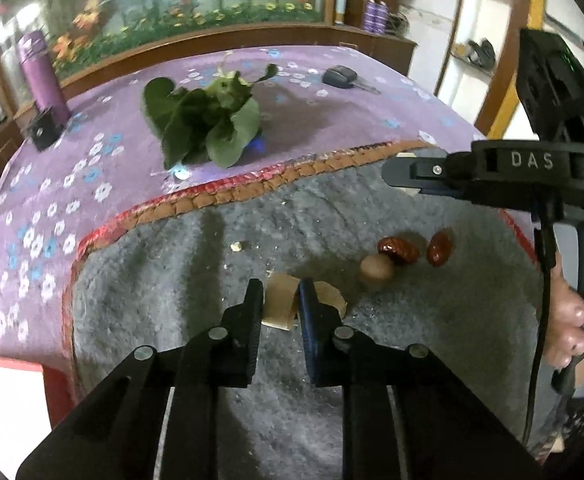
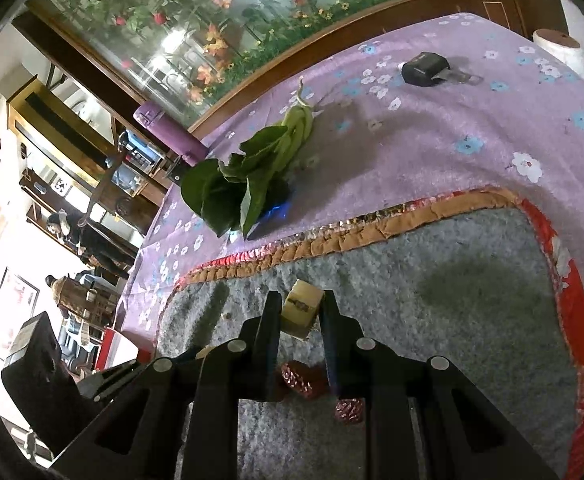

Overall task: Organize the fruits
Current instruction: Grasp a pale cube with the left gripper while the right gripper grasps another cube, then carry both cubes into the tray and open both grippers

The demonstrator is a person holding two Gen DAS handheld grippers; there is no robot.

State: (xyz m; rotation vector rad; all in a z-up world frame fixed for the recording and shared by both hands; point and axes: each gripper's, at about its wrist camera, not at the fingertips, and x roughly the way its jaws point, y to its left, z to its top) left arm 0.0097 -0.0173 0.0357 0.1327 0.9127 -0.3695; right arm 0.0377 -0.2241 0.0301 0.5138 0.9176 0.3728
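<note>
Red dates | right of left hand-held gripper | clamped on brown piece

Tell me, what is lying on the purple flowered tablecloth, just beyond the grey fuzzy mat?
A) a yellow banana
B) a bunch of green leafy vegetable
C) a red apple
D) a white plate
B: a bunch of green leafy vegetable lies on the purple flowered tablecloth, past the orange-trimmed edge of the grey fuzzy mat; no banana, apple or plate shows there.
</note>
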